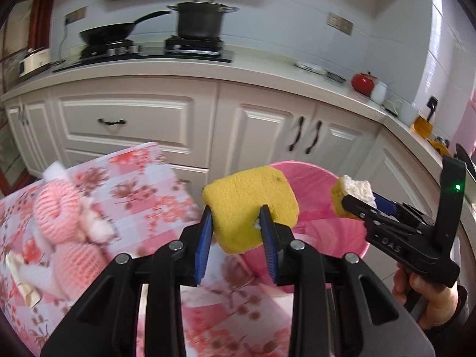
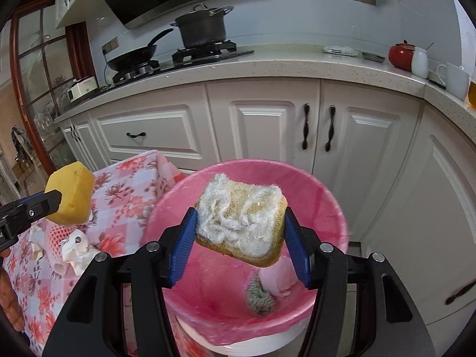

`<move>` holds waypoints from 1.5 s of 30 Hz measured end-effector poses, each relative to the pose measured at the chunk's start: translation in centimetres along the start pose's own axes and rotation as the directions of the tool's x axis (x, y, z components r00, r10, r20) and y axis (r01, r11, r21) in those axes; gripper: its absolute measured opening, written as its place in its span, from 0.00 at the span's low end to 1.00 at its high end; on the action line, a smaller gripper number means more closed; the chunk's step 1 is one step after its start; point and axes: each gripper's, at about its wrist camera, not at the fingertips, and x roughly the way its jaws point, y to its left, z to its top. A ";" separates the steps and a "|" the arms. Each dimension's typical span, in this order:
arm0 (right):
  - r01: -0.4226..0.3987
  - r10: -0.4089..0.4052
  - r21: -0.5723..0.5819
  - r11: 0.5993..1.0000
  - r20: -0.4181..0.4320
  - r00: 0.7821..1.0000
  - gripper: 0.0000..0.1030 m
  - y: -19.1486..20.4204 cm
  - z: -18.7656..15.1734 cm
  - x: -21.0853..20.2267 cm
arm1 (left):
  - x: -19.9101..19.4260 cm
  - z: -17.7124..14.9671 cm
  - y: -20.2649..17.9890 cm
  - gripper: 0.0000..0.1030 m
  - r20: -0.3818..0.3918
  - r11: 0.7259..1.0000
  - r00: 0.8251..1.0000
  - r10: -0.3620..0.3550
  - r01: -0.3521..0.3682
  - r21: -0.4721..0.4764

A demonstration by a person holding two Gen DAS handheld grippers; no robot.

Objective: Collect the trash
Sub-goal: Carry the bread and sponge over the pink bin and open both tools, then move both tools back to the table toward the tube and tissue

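My left gripper (image 1: pixel 236 218) is shut on a yellow sponge (image 1: pixel 248 205), held in the air at the table's edge, just left of the bin. My right gripper (image 2: pixel 241 226) is shut on a worn sponge with a frayed white scouring face (image 2: pixel 242 226), hanging above the open mouth of the pink-lined bin (image 2: pixel 327 208). In the left wrist view the right gripper (image 1: pixel 357 200) shows at the right with its sponge (image 1: pixel 352 196) over the bin (image 1: pixel 324 199). The right wrist view shows the left gripper (image 2: pixel 56 199) with the yellow sponge (image 2: pixel 71 197) at the left. A green-and-white wad (image 2: pixel 260 297) lies inside the bin.
A table with a pink floral cloth (image 1: pixel 134 178) stands left of the bin, bearing pink foam netting (image 1: pixel 56 205) and crumpled paper (image 2: pixel 76 247). White cabinets (image 2: pixel 261 125) and a counter with a stove, a pan (image 1: pixel 116 31) and a pot (image 1: pixel 202 19) lie behind.
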 end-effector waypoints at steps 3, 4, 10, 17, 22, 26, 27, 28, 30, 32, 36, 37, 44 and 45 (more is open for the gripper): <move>0.008 -0.008 0.011 1.000 0.001 1.000 0.55 -1.3 0.3 0.3 | 1.3 0.5 -1.8 0.30 -0.015 1.000 1.000 -0.025 0.025 0.019; 0.011 -0.011 0.011 1.000 0.001 1.000 0.55 -1.6 0.3 0.3 | 1.8 0.7 -2.3 0.30 -0.023 0.999 0.999 -0.033 0.034 0.020; 0.016 -0.016 0.016 1.000 0.001 1.000 0.59 -3.1 0.5 0.6 | 3.5 0.9 -4.5 0.33 -0.042 0.997 0.997 -0.066 0.068 0.038; 0.028 -0.028 0.035 0.999 0.000 1.000 0.64 -4.1 0.3 0.8 | 4.9 1.1 -5.2 0.49 -0.069 0.995 0.993 -0.093 0.096 0.035; 0.031 -0.031 0.025 0.999 0.003 1.000 0.74 -3.9 0.1 0.6 | 4.3 0.8 -4.1 0.53 -0.058 0.996 0.994 -0.092 0.093 0.005; 0.018 -0.019 0.010 1.000 0.015 1.000 0.81 -3.1 -0.2 0.1 | 3.0 0.2 -2.9 0.61 -0.036 0.996 0.996 -0.084 0.083 -0.019; 0.018 -0.018 0.006 1.000 0.017 1.000 0.82 -2.9 -0.2 0.0 | 2.8 0.1 -2.7 0.64 -0.032 0.996 0.996 -0.083 0.082 -0.022; 0.012 -0.013 0.006 1.000 0.019 1.000 0.82 -2.7 -0.2 -0.2 | 2.5 -0.1 -2.4 0.68 -0.028 0.997 0.997 -0.076 0.076 -0.023; -0.004 0.004 0.015 1.000 0.019 1.000 0.82 -2.3 -0.3 -0.5 | 1.7 -0.5 -1.7 0.70 -0.017 0.998 0.998 -0.064 0.063 -0.027; -0.004 0.003 0.025 1.000 0.027 1.000 0.82 -1.8 -0.4 -1.1 | 1.1 -0.9 -1.0 0.70 -0.014 0.997 0.998 -0.063 0.062 -0.036; -0.010 0.009 0.022 1.000 0.027 1.000 0.82 -0.2 -0.9 -2.0 | -0.3 -1.9 0.5 0.78 -0.002 0.998 0.999 -0.038 0.038 -0.050; -0.004 0.003 0.015 1.000 0.028 1.000 0.82 0.4 -1.0 -2.3 | -0.7 -2.2 1.2 0.79 0.000 0.998 0.999 -0.033 0.033 -0.060; 0.003 -0.004 0.004 1.000 0.027 1.000 0.82 4.6 -1.7 -3.5 | -3.8 -3.7 5.4 0.94 0.022 0.993 0.999 0.031 -0.029 -0.114; 0.005 -0.005 0.000 1.000 0.027 1.000 0.82 5.0 -1.8 -3.6 | -4.2 -3.9 6.0 0.95 0.026 0.992 0.999 0.044 -0.041 -0.117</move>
